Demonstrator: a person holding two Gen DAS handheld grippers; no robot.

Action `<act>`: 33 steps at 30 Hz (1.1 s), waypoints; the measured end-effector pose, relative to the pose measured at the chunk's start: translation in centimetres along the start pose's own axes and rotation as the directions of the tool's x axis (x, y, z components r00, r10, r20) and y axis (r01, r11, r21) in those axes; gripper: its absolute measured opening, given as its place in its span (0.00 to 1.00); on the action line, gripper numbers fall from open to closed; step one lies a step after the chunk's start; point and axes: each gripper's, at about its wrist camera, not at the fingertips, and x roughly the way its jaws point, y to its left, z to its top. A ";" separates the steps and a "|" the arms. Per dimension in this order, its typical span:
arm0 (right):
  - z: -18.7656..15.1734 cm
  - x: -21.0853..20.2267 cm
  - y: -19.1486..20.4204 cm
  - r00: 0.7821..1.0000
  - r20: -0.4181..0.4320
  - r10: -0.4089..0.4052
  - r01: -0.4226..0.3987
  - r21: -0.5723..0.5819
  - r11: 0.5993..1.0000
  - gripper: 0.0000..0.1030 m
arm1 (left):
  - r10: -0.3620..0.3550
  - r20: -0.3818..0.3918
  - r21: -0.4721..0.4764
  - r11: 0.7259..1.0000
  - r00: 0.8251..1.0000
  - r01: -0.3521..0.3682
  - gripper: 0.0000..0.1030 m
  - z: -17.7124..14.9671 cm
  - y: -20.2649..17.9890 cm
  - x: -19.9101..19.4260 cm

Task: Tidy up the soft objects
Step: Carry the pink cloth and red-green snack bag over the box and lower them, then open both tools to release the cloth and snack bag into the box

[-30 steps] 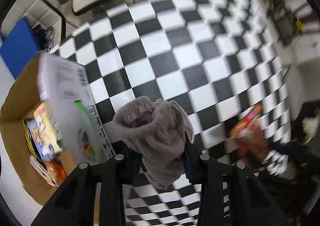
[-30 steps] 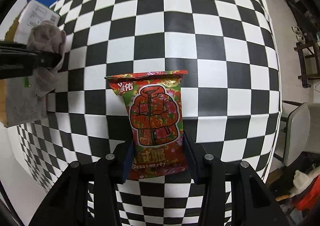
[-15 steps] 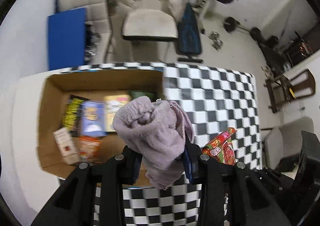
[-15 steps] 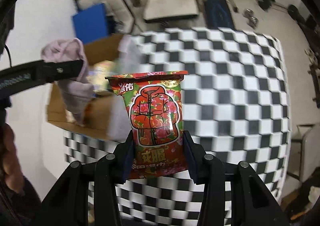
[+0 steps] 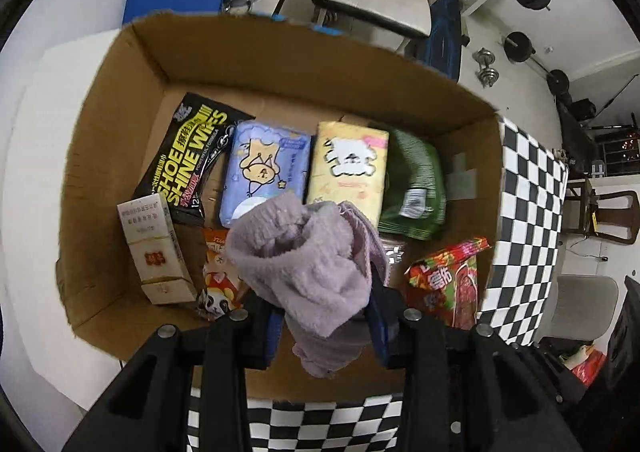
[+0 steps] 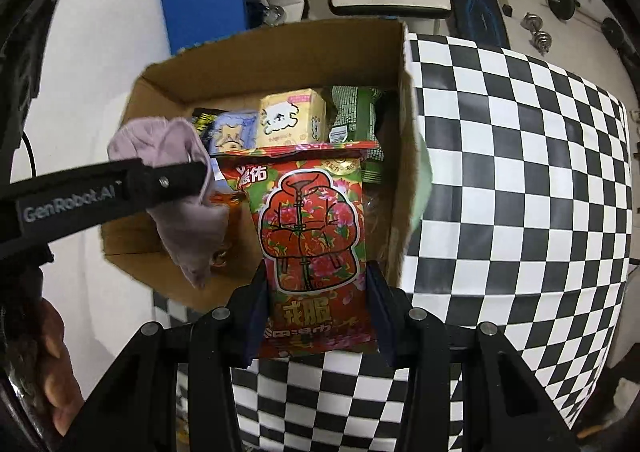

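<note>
With the left tongs (image 5: 322, 318) clamped on the lilac fleece cloth (image 5: 308, 272) and the right tongs (image 6: 316, 310) gripping the red snack packet (image 6: 314, 236), both hang above the cardboard box (image 5: 120, 155), so lower each over a bare patch inside it before letting go.

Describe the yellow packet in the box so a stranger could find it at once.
Look inside the open cardboard box, at the row of packs along its far wall. The yellow packet lies between a blue pack and a green pack; it alone shows a white bear.
</note>
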 end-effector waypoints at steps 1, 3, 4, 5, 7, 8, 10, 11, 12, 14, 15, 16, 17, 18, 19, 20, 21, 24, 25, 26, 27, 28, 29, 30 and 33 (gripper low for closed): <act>0.2 0.8 -0.1 1.000 -0.007 -0.009 0.009 0.004 1.000 0.46 | 0.000 -0.006 -0.001 1.000 1.000 0.000 0.34 0.0 0.1 0.4; 0.3 1.8 -0.2 1.000 -0.021 -0.014 0.014 0.020 1.000 0.46 | -0.001 -0.027 -0.006 1.000 1.000 0.001 0.34 0.0 0.5 1.1; 0.4 2.3 -0.2 0.999 -0.031 -0.011 0.012 0.027 1.000 0.46 | -0.009 -0.036 -0.010 1.000 0.999 0.009 0.35 -0.1 0.6 1.3; 0.6 2.9 -0.5 0.999 -0.038 -0.008 0.009 0.032 0.999 0.46 | -0.017 -0.048 -0.015 1.000 0.999 0.017 0.37 -0.2 0.8 1.5; 0.6 3.5 -0.5 0.999 -0.044 -0.009 0.010 0.038 0.999 0.47 | -0.014 -0.068 -0.009 1.000 0.998 0.013 0.39 -0.5 0.9 1.9; 0.6 3.7 -0.4 0.999 -0.045 -0.015 0.016 0.033 0.999 0.47 | -0.008 -0.065 -0.004 1.000 0.998 0.008 0.46 -0.5 1.0 2.0; 0.5 3.6 -0.1 0.999 -0.035 -0.030 0.030 0.025 0.999 0.56 | 0.013 -0.052 0.004 1.000 0.999 -0.012 0.55 -0.8 1.2 1.8; 0.5 3.4 -0.1 0.999 -0.026 -0.035 0.035 0.024 0.999 0.61 | 0.017 -0.042 0.007 1.000 0.999 -0.017 0.62 -0.9 1.3 1.5; 0.5 3.1 0.0 0.999 -0.013 -0.043 0.043 0.021 0.999 0.69 | 0.025 -0.035 0.011 1.000 0.999 -0.025 0.66 -1.0 1.4 1.3; 0.5 2.7 0.1 0.998 0.004 -0.066 0.066 0.016 0.998 0.78 | 0.040 -0.006 0.022 0.999 0.999 -0.039 0.78 -1.2 1.5 0.6; 0.5 2.4 0.2 0.997 0.009 -0.073 0.072 0.013 0.997 0.78 | 0.059 0.012 0.032 0.998 0.998 -0.059 0.82 -1.4 1.5 0.1; 0.5 2.1 0.2 0.997 0.014 -0.082 0.082 0.010 0.997 0.78 | 0.079 0.029 0.040 0.996 0.996 -0.080 0.88 -1.6 1.5 -0.2; 0.4 1.9 0.4 0.996 0.018 -0.092 0.092 0.006 0.996 0.78 | 0.104 0.051 0.051 0.993 0.993 -0.106 0.91 -1.8 1.5 -0.7; 0.3 1.5 0.5 0.994 0.024 -0.104 0.104 0.001 0.995 0.78 | 0.129 0.072 0.062 0.989 0.989 -0.134 0.92 -2.1 1.5 -1.2; 0.2 1.2 0.6 0.993 0.031 -0.114 0.114 -0.004 0.993 0.79 | 0.146 0.088 0.069 0.986 0.985 -0.152 0.93 -2.3 1.4 -1.6; 0.1 1.0 0.6 0.991 0.036 -0.126 0.126 -0.007 0.992 0.80 | 0.159 0.105 0.072 0.983 0.982 -0.167 0.94 -2.6 1.5 -2.0; 0.0 0.8 0.6 0.990 0.040 -0.135 0.136 -0.006 0.991 0.81 | 0.171 0.122 0.076 0.981 0.978 -0.181 0.94 -3.0 1.5 -2.5; -0.4 0.0 0.4 0.987 0.060 -0.151 0.152 -0.004 0.988 0.81 | 0.199 0.167 0.080 0.974 0.966 -0.214 0.95 -3.7 1.7 -3.5; -0.6 -0.2 0.4 0.985 0.067 -0.157 0.158 -0.003 0.987 0.81 | 0.202 0.177 0.079 0.972 0.963 -0.219 0.96 -3.9 1.8 -3.8; -0.8 -0.5 0.4 0.984 0.074 -0.159 0.160 -0.003 0.987 0.82 | 0.204 0.187 0.079 0.972 0.961 -0.222 0.96 -4.2 1.9 -4.1; -1.0 -0.8 0.4 0.984 0.081 -0.160 0.161 -0.002 0.987 0.86 | 0.205 0.197 0.078 0.971 0.959 -0.224 0.96 -4.5 2.0 -4.3; -1.1 -1.0 0.3 0.983 0.088 -0.159 0.160 -0.001 0.987 0.94 | 0.208 0.207 0.077 0.971 0.956 -0.228 0.97 -4.7 2.1 -4.7; -1.3 -1.4 0.4 0.983 0.096 -0.159 0.160 -0.001 0.987 0.97 | 0.213 0.215 0.076 0.969 0.953 -0.233 0.97 -4.8 2.0 -4.8; -1.5 -1.7 0.4 0.980 0.107 -0.165 0.166 -0.001 0.986 1.00 | 0.217 0.227 0.076 0.968 0.949 -0.240 0.97 -5.1 2.0 -5.2; -2.1 -2.6 0.3 0.974 0.133 -0.184 0.185 0.005 0.983 1.00 | 0.223 0.255 0.076 0.965 0.941 -0.249 0.97 -5.5 1.8 -6.0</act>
